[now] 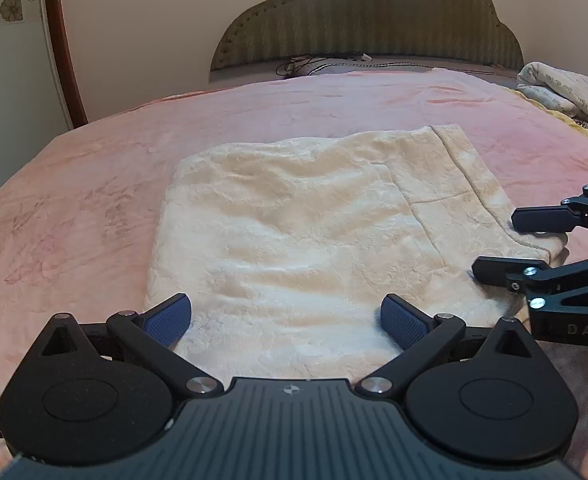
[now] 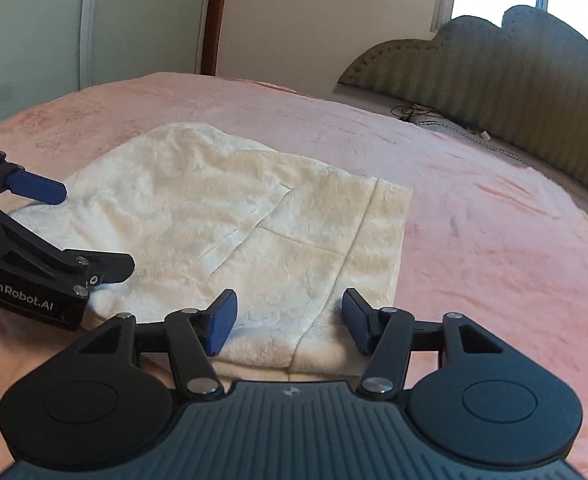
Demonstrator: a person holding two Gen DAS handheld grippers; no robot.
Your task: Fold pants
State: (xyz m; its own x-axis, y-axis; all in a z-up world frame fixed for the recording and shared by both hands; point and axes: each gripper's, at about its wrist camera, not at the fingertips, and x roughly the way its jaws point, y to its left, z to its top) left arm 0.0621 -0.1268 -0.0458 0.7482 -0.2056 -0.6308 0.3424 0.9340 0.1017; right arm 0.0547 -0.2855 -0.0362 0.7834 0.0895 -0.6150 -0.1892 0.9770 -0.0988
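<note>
The left hand-held gripper point(image 1: 286, 322) is hovering with its jaws spread wide over the near edge of the pants point(image 1: 313, 220), gripping nothing. The right hand-held gripper point(image 2: 290, 318) is standing about half open over the near right corner of the pants, with the hem lying between its blue pads point(image 2: 220, 326); the pads are not pressing on the cloth.

The pants are lying partly folded, cream and fluffy, in the middle of the bed point(image 1: 94, 152). They are looking soft, limp and light, probably a thick fleece that is going to sag and drape as soon as it is lifted, and the pile may be a little slippery against smooth pads. A deep pinch through all layers at each near corner seems the safest hold, since a shallow one would likely catch only the top layer.

Under the pants, a pink blanket point(image 2: 493, 240) is covering the bed, plush enough to drag on the cloth. Beyond the pants, a scalloped green headboard point(image 1: 373, 24) is standing against a pale wall. To the right of the pants, a rolled printed quilt point(image 1: 565, 92) is lying at the bed's edge.
</note>
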